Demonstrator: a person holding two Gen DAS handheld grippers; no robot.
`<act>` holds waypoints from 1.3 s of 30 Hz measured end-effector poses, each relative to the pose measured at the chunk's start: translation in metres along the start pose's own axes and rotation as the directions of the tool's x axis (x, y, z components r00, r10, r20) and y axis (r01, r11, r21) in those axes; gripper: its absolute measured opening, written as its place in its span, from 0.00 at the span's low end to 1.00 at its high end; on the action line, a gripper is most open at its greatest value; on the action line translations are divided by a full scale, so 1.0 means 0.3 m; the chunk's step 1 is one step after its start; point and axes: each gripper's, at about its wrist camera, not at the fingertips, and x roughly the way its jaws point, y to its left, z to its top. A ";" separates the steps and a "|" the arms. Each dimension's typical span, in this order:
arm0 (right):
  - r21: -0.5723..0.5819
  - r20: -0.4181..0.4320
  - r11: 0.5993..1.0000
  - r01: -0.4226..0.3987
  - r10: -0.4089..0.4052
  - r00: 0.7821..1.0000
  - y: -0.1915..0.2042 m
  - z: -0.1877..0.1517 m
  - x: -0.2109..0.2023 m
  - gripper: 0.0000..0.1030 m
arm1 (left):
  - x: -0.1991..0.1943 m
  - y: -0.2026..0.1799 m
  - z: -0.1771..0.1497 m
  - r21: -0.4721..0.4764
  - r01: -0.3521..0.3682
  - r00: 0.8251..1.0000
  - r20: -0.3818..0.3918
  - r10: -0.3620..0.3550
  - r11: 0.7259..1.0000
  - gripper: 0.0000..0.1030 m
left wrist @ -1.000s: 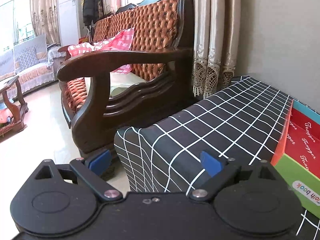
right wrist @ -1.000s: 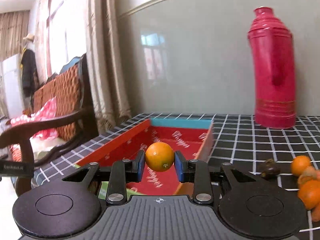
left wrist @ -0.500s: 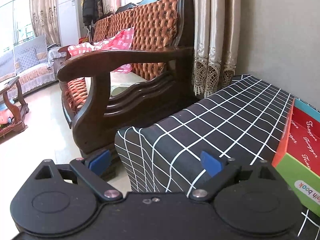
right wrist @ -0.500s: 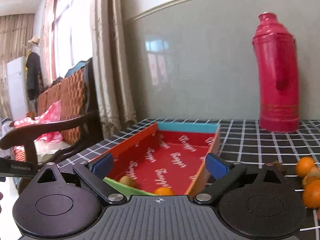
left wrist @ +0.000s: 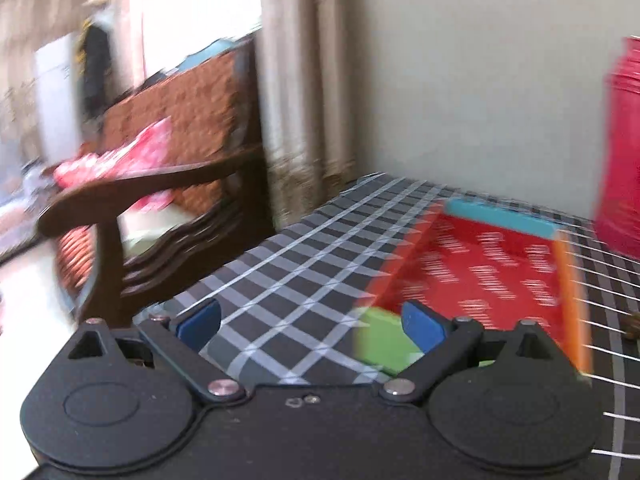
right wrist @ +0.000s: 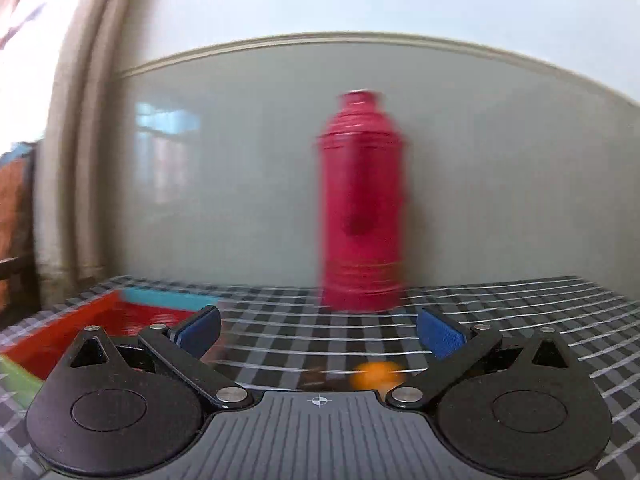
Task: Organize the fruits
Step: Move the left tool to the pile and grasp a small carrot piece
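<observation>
With my left gripper (left wrist: 312, 326) spread and empty beside the box (left wrist: 486, 276) at far left, my right gripper (right wrist: 320, 334) is opening with nothing in it; I should centre it over the near orange (right wrist: 376, 374) before closing gently.

Left wrist view low over checked table (left wrist: 304, 280), right faces flask (right wrist: 362, 208), both share tray (left wrist: 492, 276)
</observation>
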 end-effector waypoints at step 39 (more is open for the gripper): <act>0.102 -0.058 0.878 0.468 -0.464 0.884 -0.627 0.021 -0.147 1.00 | -0.335 -0.776 -0.273 0.421 0.545 0.812 -0.053 -0.581 0.725 0.48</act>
